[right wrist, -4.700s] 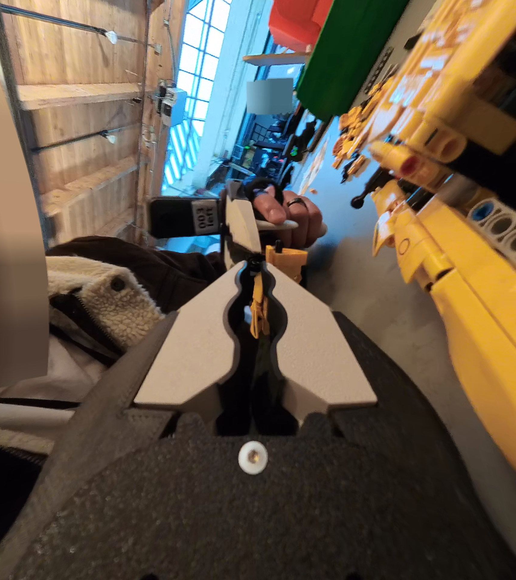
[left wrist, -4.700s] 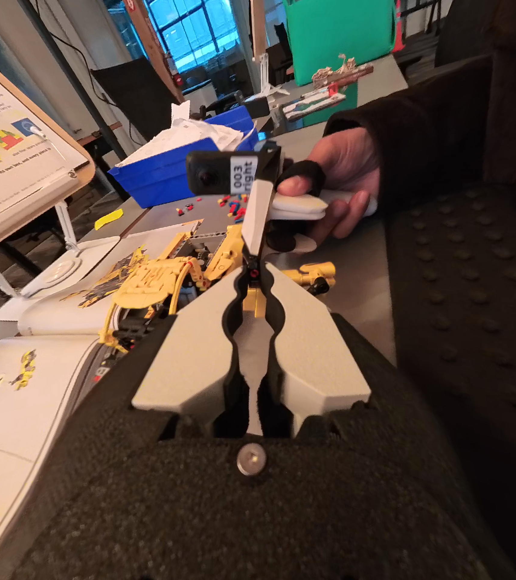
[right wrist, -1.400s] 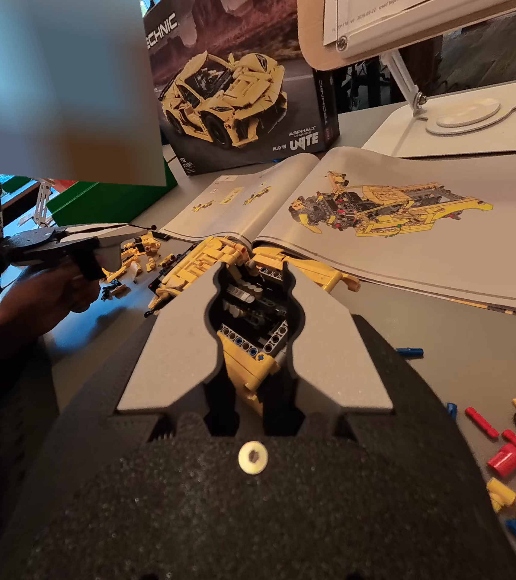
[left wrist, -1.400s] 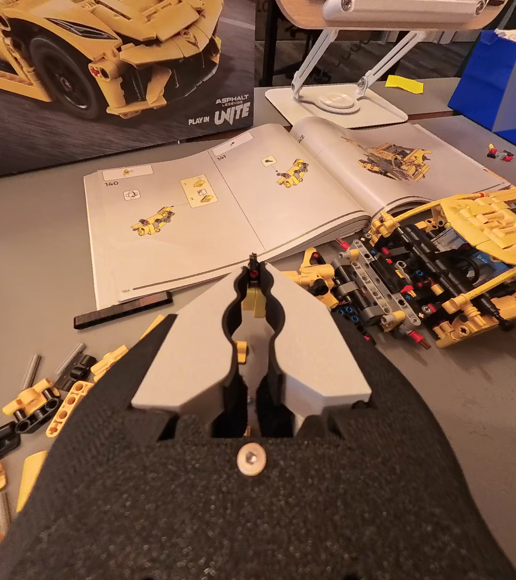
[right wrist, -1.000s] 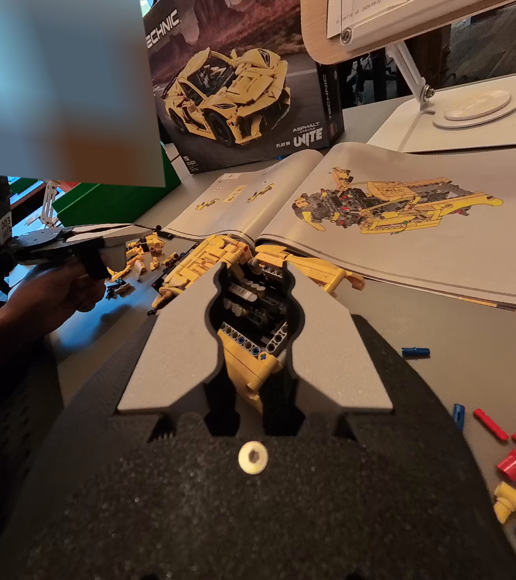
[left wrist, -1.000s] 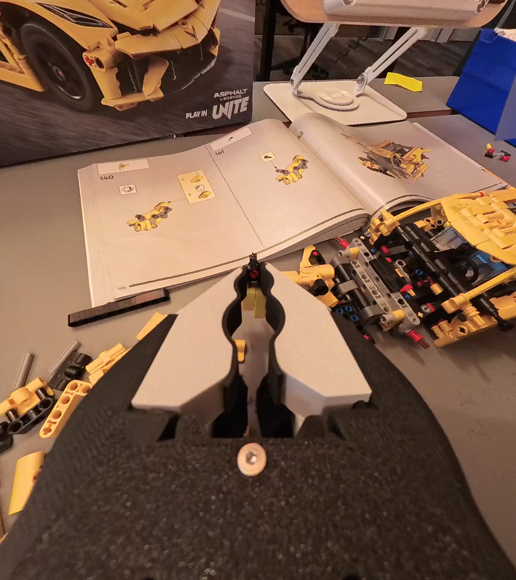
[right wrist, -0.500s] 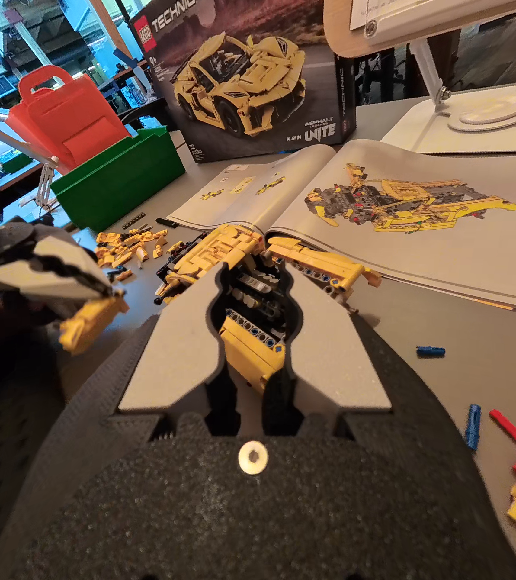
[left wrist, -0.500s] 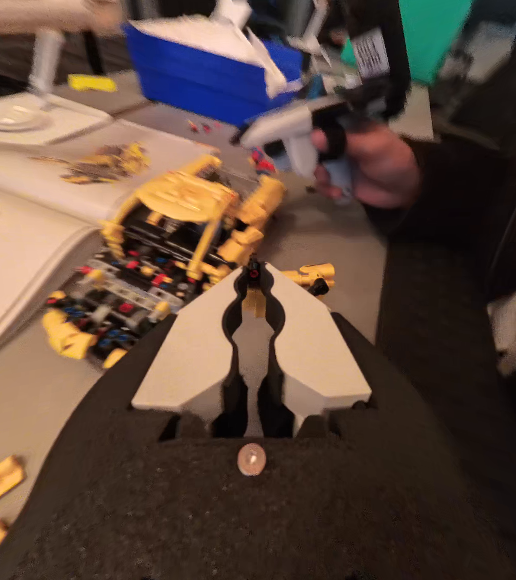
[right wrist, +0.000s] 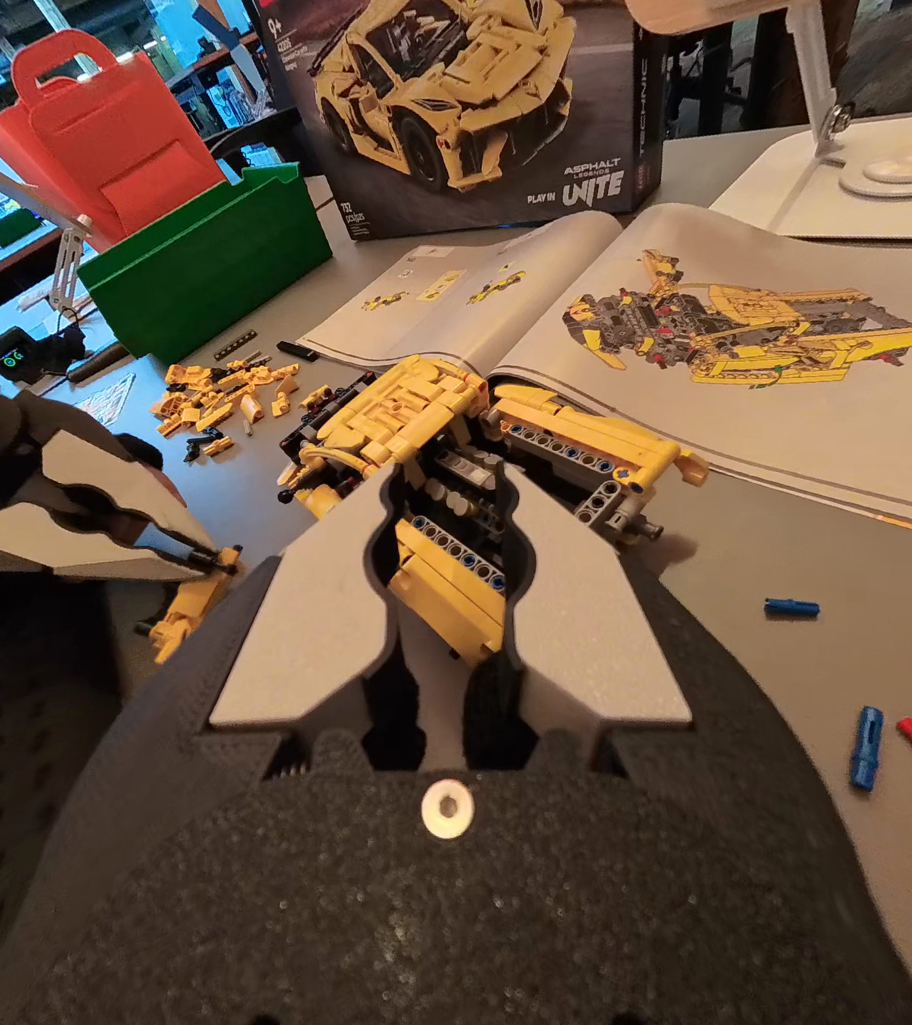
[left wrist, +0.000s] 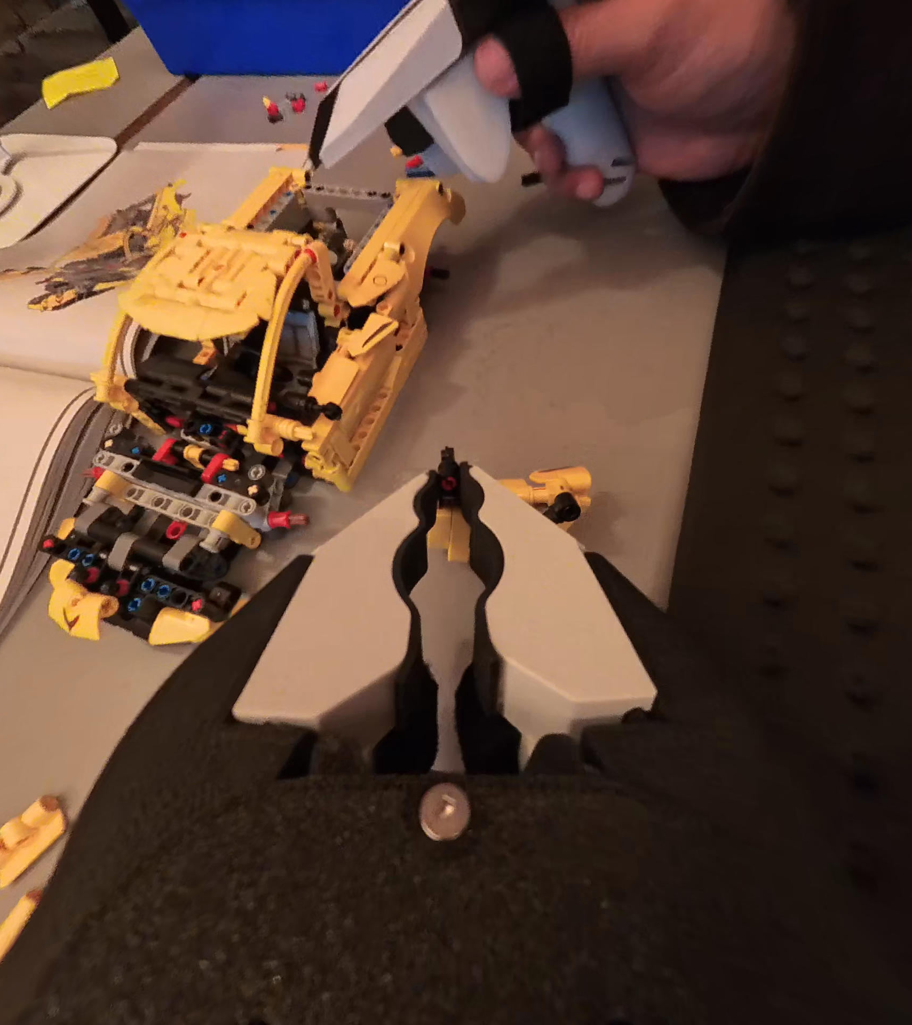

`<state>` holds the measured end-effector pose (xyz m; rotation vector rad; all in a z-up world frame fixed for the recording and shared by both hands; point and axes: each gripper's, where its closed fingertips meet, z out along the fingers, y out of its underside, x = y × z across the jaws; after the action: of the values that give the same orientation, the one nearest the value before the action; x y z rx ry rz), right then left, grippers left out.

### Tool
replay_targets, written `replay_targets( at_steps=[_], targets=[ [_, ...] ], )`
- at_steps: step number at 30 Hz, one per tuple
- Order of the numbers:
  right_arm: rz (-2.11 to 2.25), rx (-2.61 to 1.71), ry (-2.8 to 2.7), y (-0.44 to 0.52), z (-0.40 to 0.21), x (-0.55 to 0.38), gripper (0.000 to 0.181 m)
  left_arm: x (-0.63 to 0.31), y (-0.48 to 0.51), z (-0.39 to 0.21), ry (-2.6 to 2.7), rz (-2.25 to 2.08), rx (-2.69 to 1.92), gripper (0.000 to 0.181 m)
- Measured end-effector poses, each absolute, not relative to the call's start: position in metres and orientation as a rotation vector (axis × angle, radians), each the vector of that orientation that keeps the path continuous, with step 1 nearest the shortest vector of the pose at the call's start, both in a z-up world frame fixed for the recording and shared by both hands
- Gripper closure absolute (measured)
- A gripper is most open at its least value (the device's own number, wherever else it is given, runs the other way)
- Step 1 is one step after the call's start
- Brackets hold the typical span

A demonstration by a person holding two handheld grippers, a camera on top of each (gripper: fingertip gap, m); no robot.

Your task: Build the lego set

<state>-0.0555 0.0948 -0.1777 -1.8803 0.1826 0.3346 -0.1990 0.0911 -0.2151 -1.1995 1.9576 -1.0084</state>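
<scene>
The half-built yellow Lego car stands on the grey table, its rear toward my right gripper. My left gripper is shut on a small yellow sub-assembly with a black and red pin at its tip, and holds it just off the car's near side. In the right wrist view the left gripper grips that piece at the left. My right gripper is open, its fingers either side of the car's rear engine bay. In the left wrist view its tips hover at the car's rear beam.
An open instruction booklet lies behind the car, with the set's box, a green bin and a red container beyond. Several loose yellow parts lie at the left. Coloured pins lie at the right. A blue bin stands far back. Tip to tip, the grippers are about 15 centimeters apart.
My left gripper swung from facing the booklet to facing the car and the right hand, still holding the yellow piece. My right gripper stayed over the car's rear, a little closer.
</scene>
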Motion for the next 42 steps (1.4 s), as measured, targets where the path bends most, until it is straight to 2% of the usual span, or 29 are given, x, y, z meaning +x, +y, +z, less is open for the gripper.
replay_targets(
  at_steps=[5, 9, 14, 19, 24, 28, 31, 35, 37, 40, 42],
  targets=[
    [0.298, -1.945, 0.163, 0.087, -0.188, -0.052, 0.147, -0.237, 0.116, -0.223, 2.065, -0.929, -1.358, 0.174],
    [0.357, -1.961, 0.14, 0.085, -0.19, -0.054, 0.14, -0.286, 0.158, -0.232, 2.136, -0.681, -1.56, 0.174],
    [0.423, -1.941, -0.036, 0.084, -0.181, -0.068, 0.12, -0.305, 0.173, -0.231, 2.107, -0.636, -1.647, 0.174],
    [0.3, -1.989, -0.325, 0.078, -0.179, -0.064, 0.1, -0.301, 0.173, -0.235, 2.145, -0.542, -1.604, 0.173],
    [0.253, -2.061, -0.48, 0.075, -0.194, -0.042, 0.088, -0.299, 0.173, -0.238, 2.123, -0.511, -1.627, 0.172],
    [0.287, -2.123, -0.546, 0.078, -0.205, -0.027, 0.075, -0.299, 0.174, -0.239, 2.057, -0.484, -1.679, 0.149],
    [0.379, -2.151, -0.559, 0.083, -0.205, -0.022, 0.068, -0.282, 0.168, -0.219, 1.92, -0.509, -1.675, 0.139],
    [0.428, -2.188, -0.623, 0.099, -0.204, -0.012, 0.074, -0.212, 0.139, -0.179, 1.544, -0.726, -1.733, 0.139],
    [0.521, -2.211, -0.616, 0.106, -0.205, -0.011, 0.079, -0.184, 0.128, -0.194, 1.462, -0.766, -1.838, 0.137],
    [0.705, -2.271, -0.607, 0.107, -0.211, -0.017, 0.102, -0.162, 0.131, -0.216, 1.372, -0.739, -1.942, 0.131],
    [0.792, -2.291, -0.547, 0.107, -0.209, -0.019, 0.099, -0.153, 0.126, -0.218, 1.336, -0.809, -1.967, 0.131]
  ],
)
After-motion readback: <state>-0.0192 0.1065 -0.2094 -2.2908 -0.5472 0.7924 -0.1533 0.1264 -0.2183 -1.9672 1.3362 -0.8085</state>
